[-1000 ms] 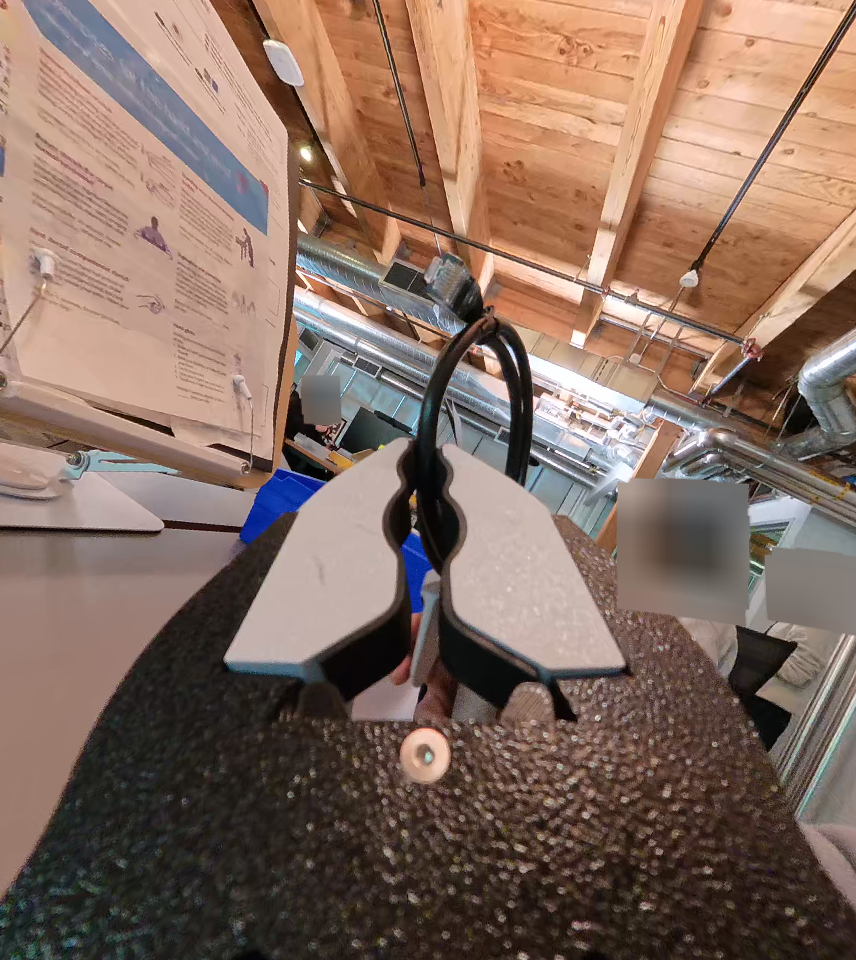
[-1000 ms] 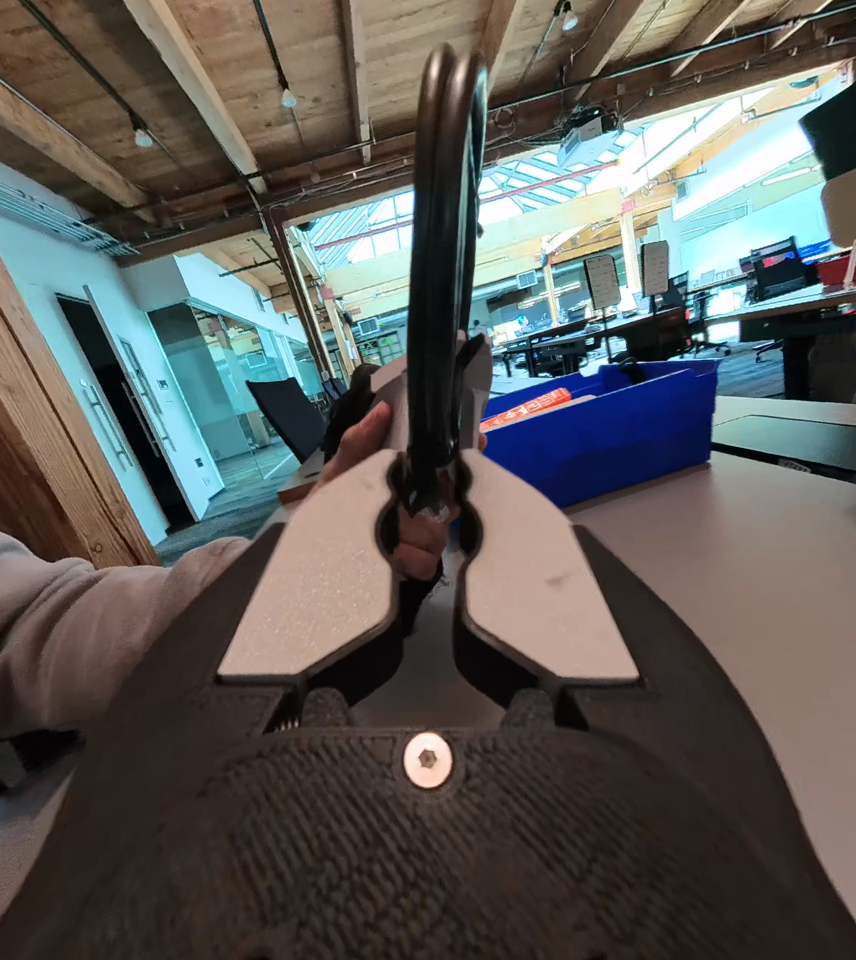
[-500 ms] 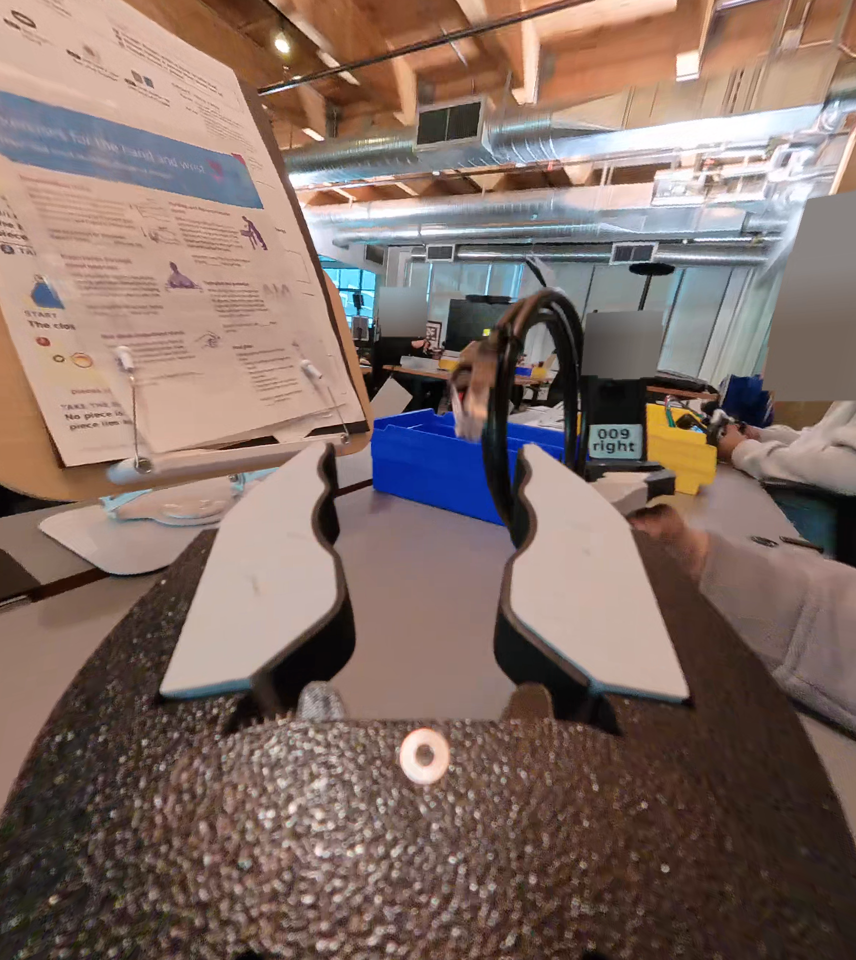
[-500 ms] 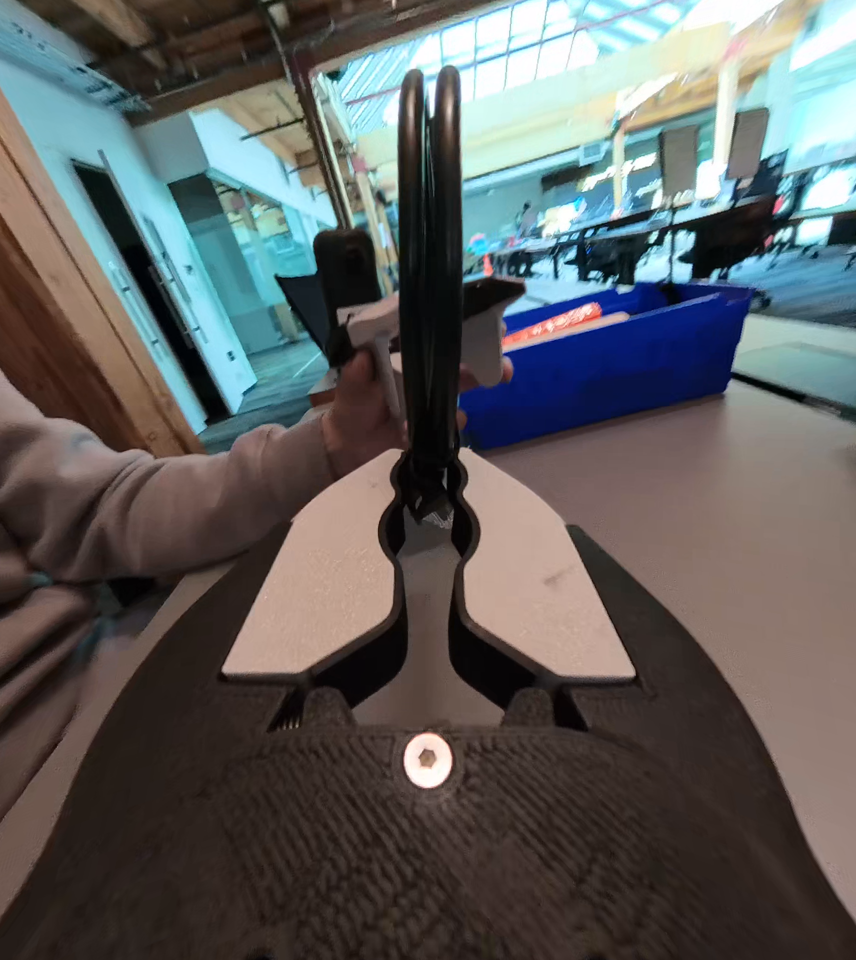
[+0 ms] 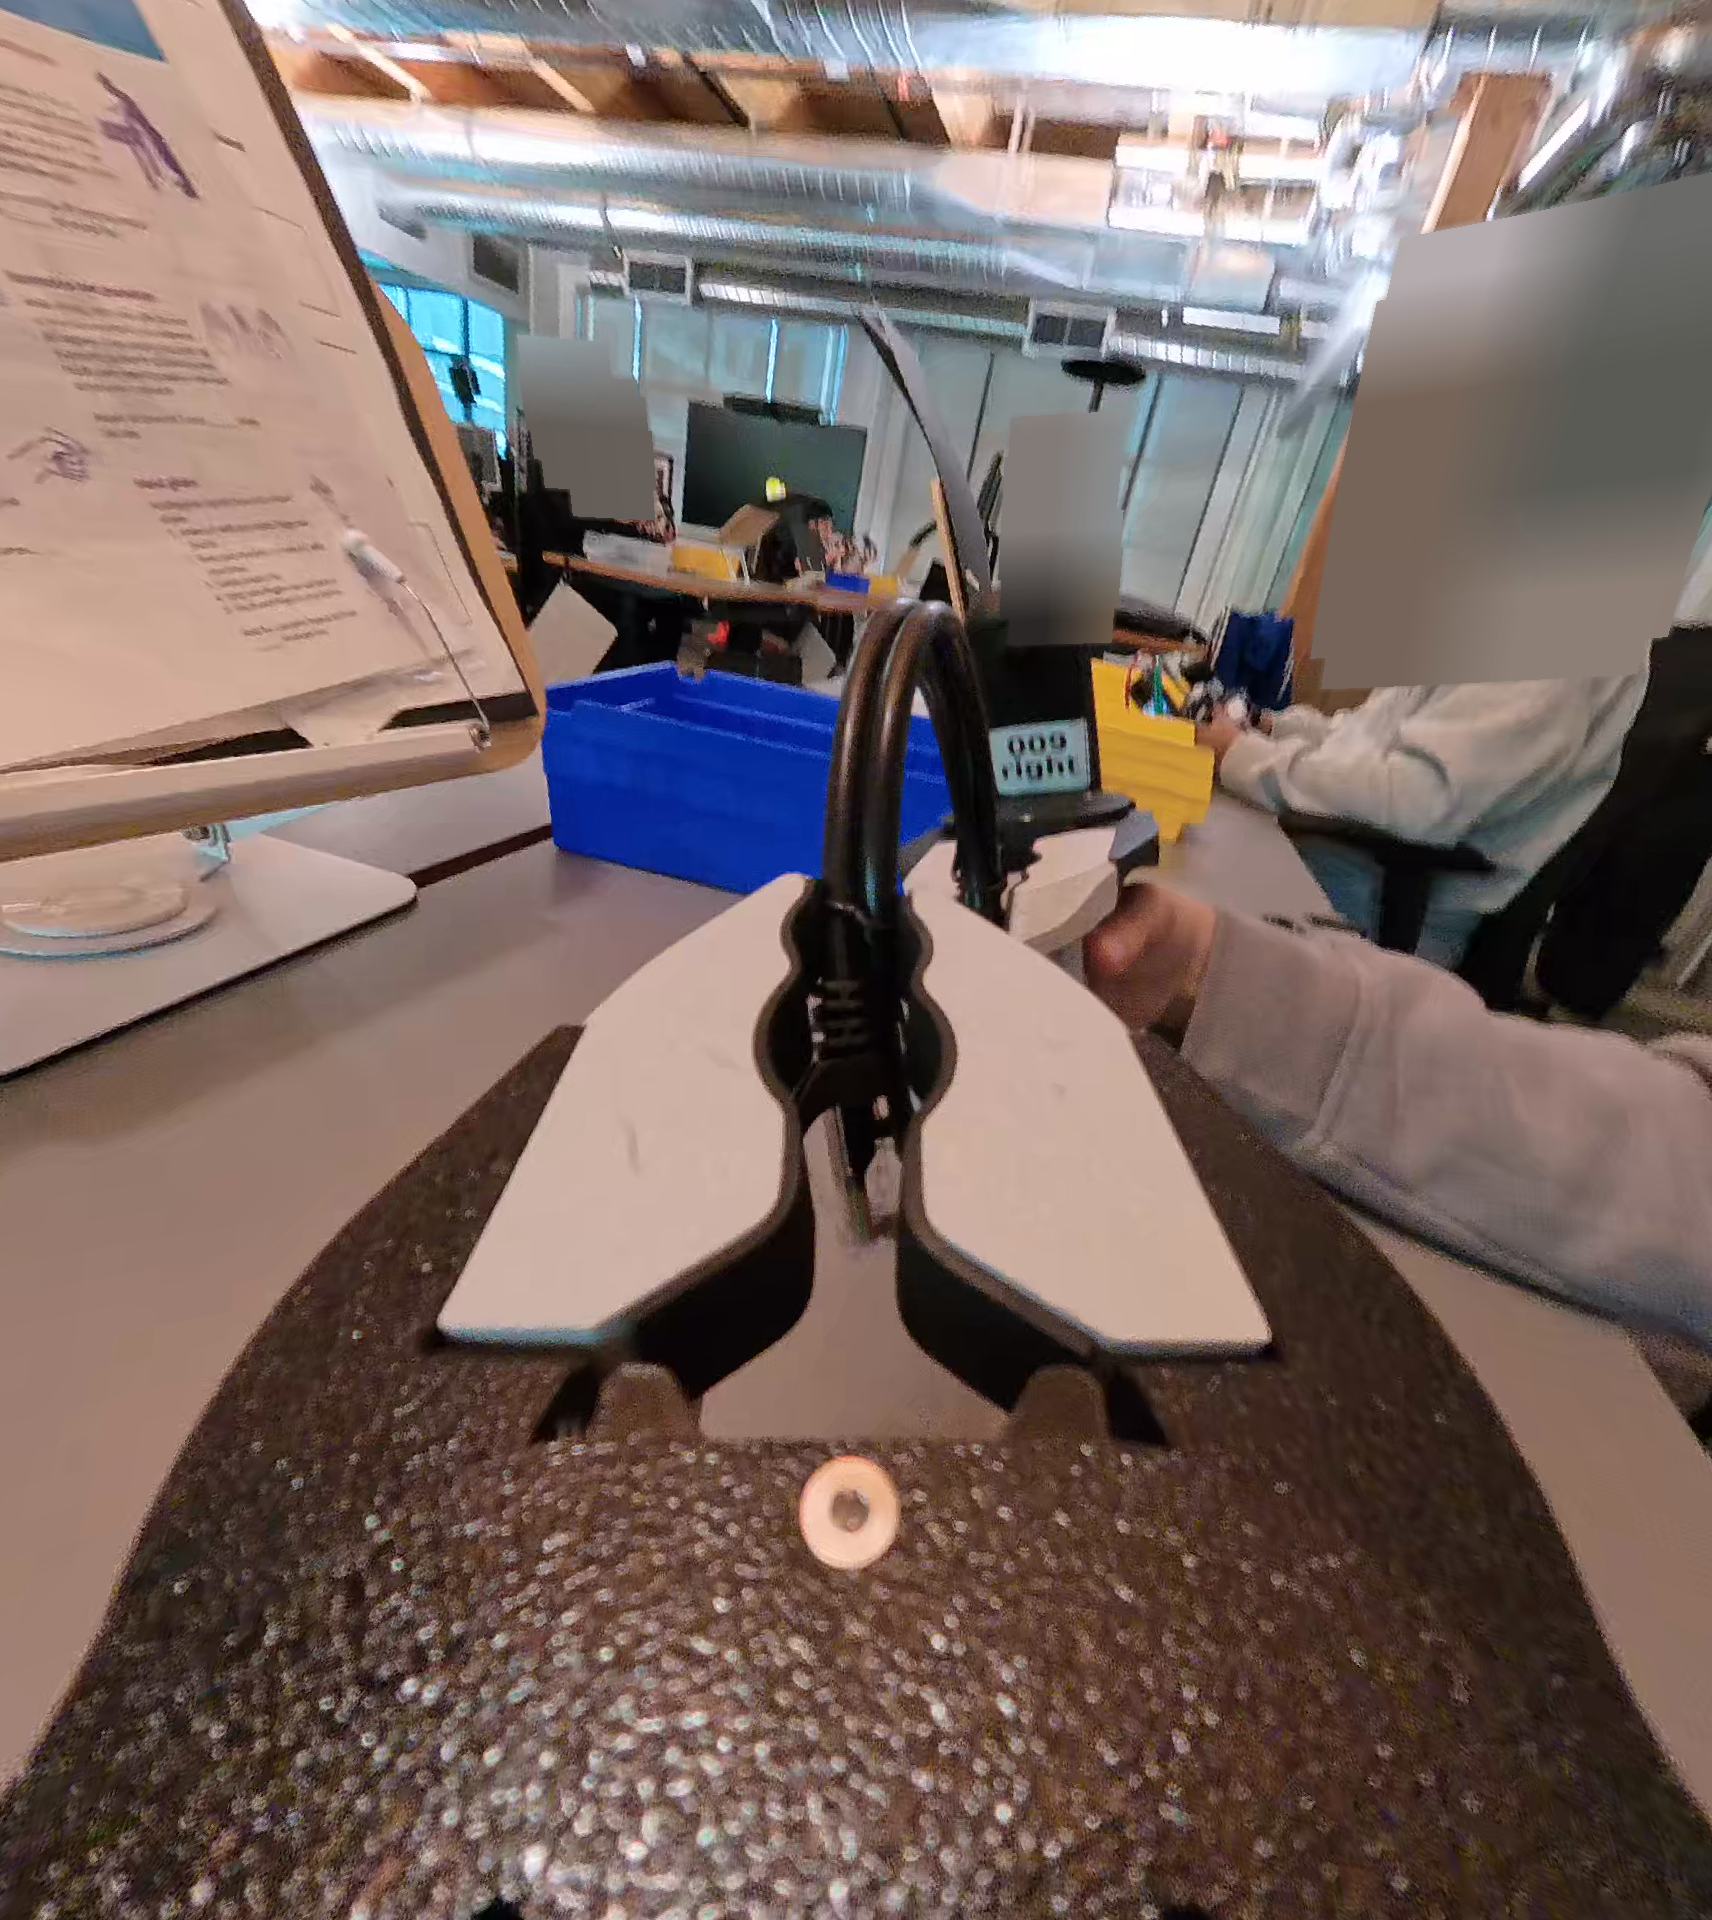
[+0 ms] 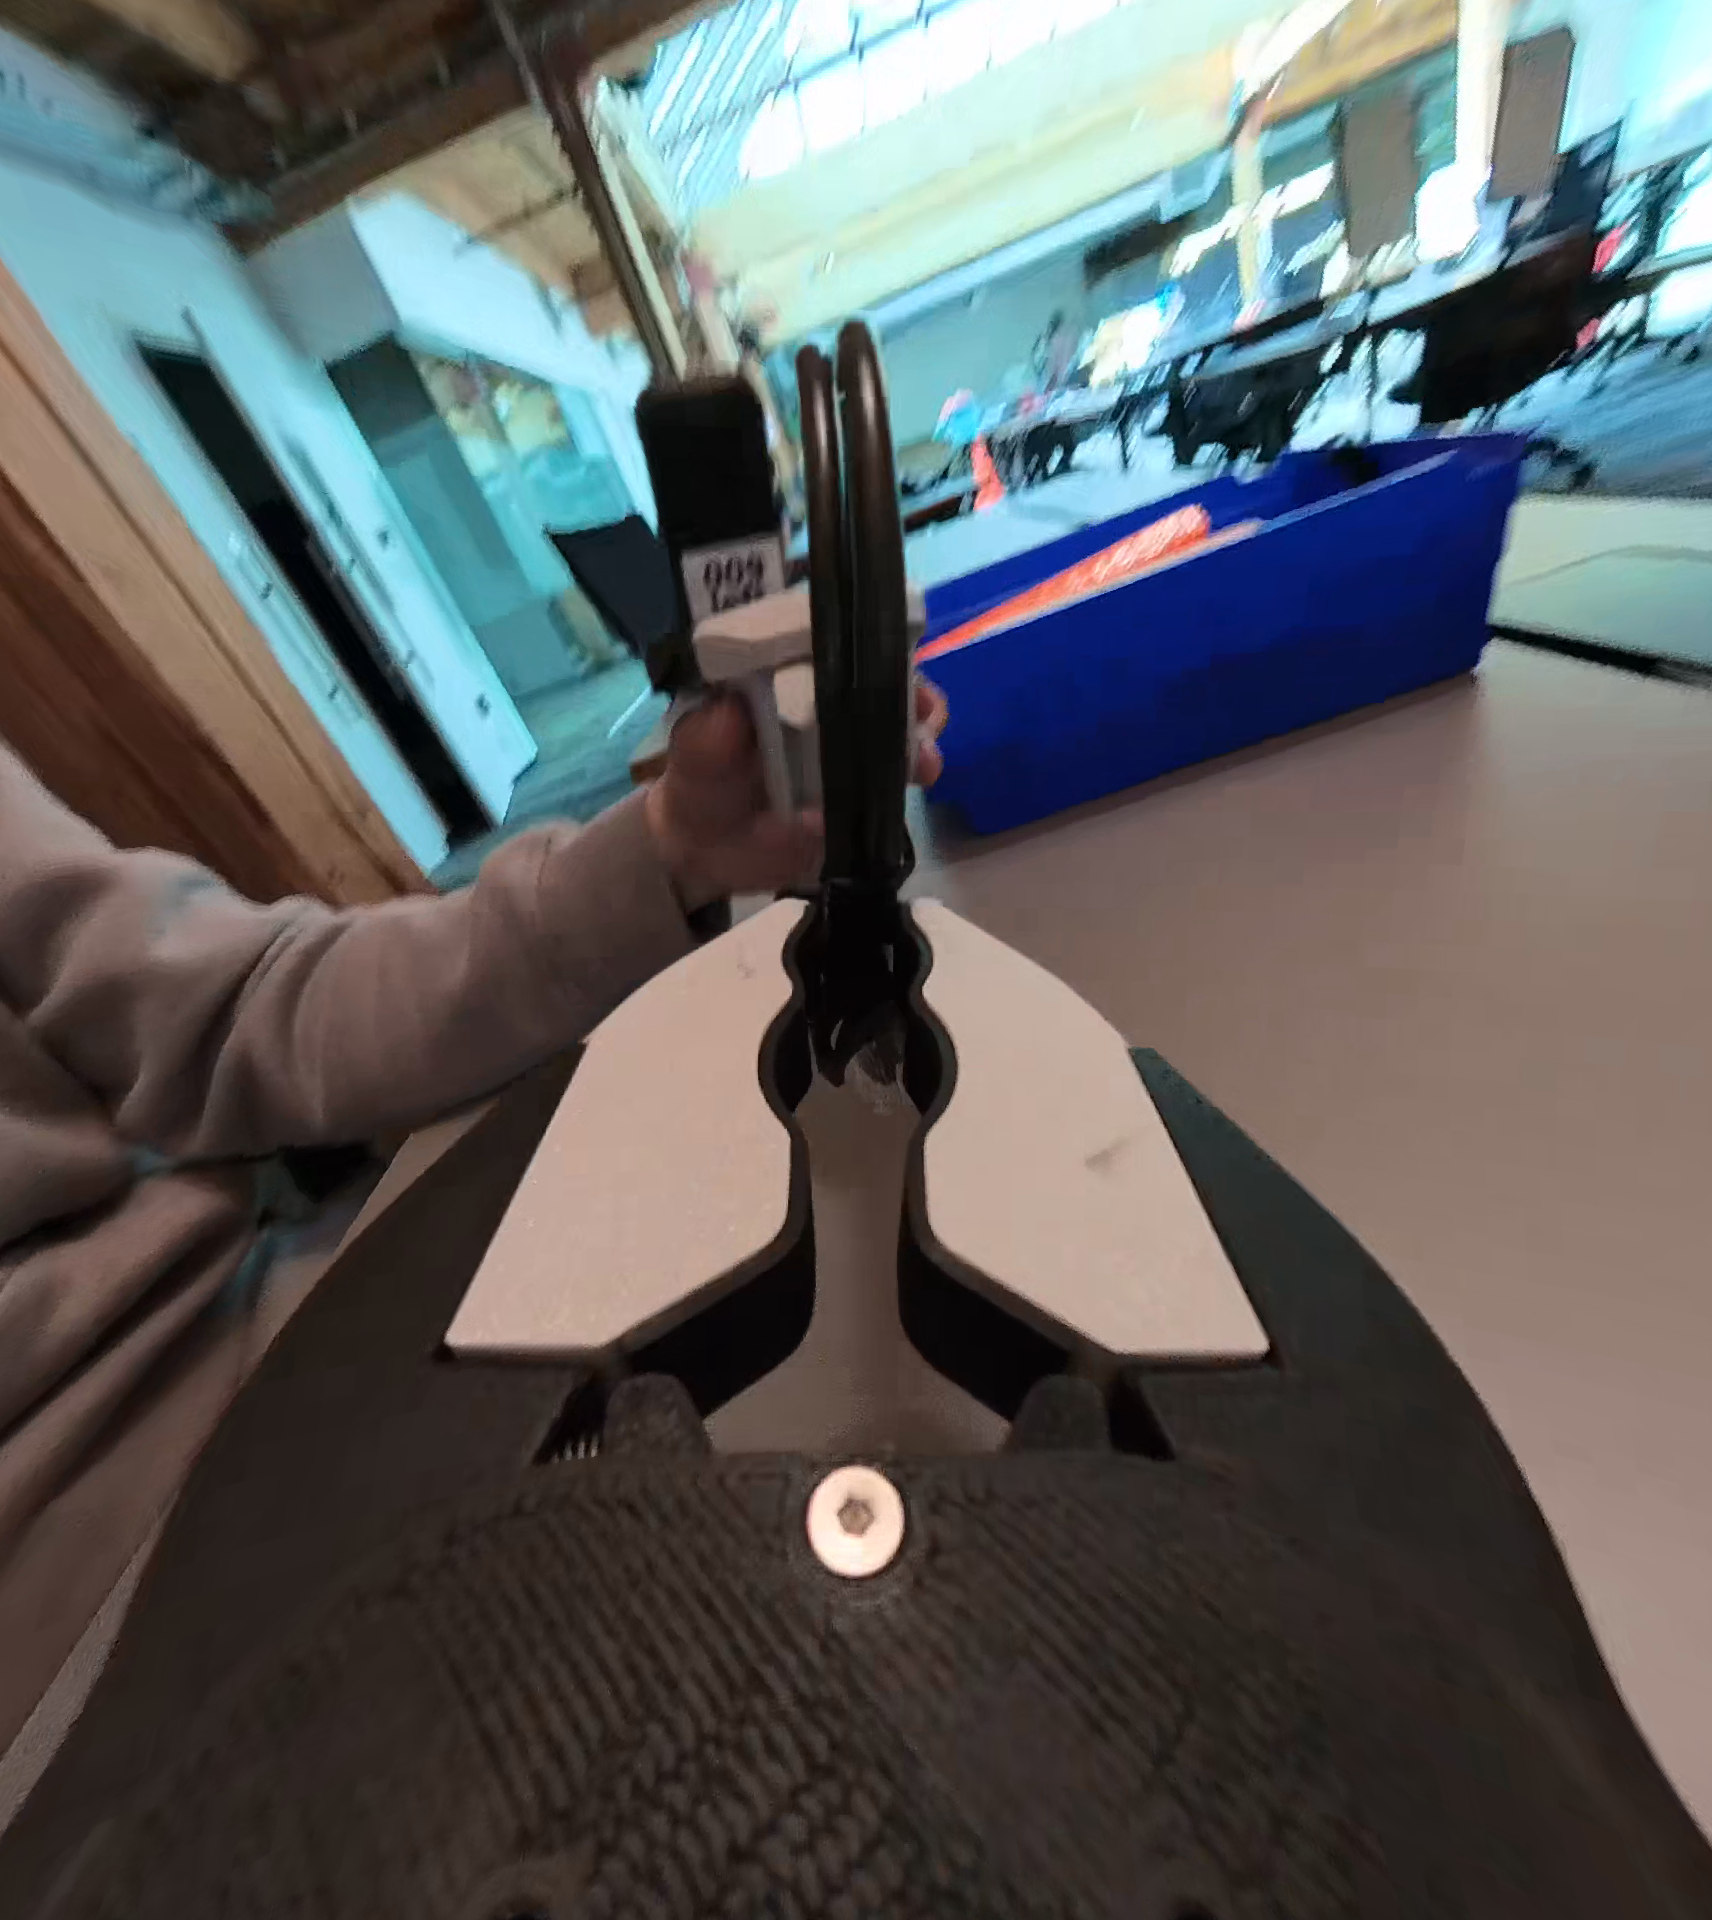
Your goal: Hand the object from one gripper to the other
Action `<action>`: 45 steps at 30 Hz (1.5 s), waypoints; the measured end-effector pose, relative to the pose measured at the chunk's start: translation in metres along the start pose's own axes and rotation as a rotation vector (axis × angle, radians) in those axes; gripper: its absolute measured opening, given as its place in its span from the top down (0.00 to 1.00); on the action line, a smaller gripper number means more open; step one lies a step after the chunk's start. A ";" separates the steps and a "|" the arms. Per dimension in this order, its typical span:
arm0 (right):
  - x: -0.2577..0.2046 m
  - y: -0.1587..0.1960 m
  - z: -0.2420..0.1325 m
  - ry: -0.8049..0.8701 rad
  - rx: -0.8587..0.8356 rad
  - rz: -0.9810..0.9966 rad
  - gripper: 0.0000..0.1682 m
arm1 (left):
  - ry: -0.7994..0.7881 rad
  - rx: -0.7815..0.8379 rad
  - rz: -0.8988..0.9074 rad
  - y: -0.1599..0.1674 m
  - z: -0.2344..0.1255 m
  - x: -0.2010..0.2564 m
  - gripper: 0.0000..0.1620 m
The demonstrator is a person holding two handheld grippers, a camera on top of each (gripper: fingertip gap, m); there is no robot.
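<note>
A black cable (image 5: 893,707) bent into a loop is held above the grey table (image 5: 156,1091). My left gripper (image 5: 852,935) is shut on one end of the cable, with the connector between its fingers. The loop arcs over to my right gripper (image 5: 1060,883), just behind and to the right. In the right wrist view my right gripper (image 6: 852,935) is shut on the bundled strands of the cable (image 6: 852,623), which rises upright from its tips. The left gripper (image 6: 790,665) shows close behind the loop, held by a hand.
A blue bin (image 5: 706,769) stands on the table behind the grippers; it also shows in the right wrist view (image 6: 1226,644). A document stand with papers (image 5: 156,416) is at the left. A yellow bin (image 5: 1143,758) and a seated person (image 5: 1454,748) are at the back right.
One second ago both grippers held the cable. Half a second ago my left gripper was open beside it. Now the left is shut on the cable's end again. Both views have tilted down.
</note>
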State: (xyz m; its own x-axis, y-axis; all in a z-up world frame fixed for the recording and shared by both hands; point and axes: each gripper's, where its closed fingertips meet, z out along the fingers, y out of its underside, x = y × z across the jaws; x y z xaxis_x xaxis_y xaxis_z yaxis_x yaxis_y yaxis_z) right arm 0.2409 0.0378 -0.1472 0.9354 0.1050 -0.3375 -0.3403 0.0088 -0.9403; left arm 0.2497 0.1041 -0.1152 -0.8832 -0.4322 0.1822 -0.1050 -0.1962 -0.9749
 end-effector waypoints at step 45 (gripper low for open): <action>0.036 -0.041 0.004 1.047 -0.407 -1.686 0.94 | 0.090 0.157 -0.558 -0.004 0.019 -0.002 0.76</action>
State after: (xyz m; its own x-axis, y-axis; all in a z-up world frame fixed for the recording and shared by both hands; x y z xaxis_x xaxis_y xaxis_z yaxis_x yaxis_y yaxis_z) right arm 0.2880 0.0452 -0.1211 -0.0303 -0.2706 0.9622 0.6546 -0.7329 -0.1855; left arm 0.2606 0.0893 -0.1089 -0.7501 -0.1510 0.6438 -0.5020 -0.5037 -0.7031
